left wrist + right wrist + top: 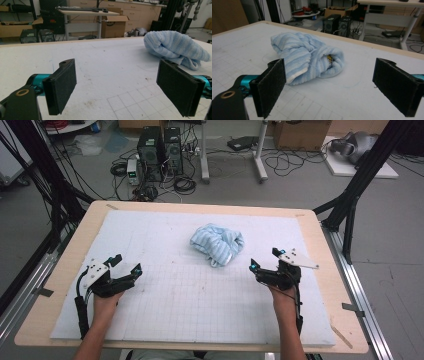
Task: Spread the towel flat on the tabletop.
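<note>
A crumpled light-blue striped towel [218,243] lies bunched on the white gridded mat [190,300], a little past the table's middle. My left gripper [127,264] hovers at the left, well short of the towel, jaws wide apart and empty. My right gripper [263,258] sits at the right, close to the towel's near right side, also open and empty. In the left gripper view the towel [175,48] lies ahead to the right of the gripper [125,87]. In the right gripper view the towel [305,57] lies just ahead, left of centre, beyond the gripper [332,87]; a yellow tag shows in its fold.
The mat covers a wooden table [65,265] with bare edges around it. Beyond the far edge stand computer towers [160,152], cables and a desk's legs [260,155] on the floor. Black frame posts [357,185] rise at both far corners.
</note>
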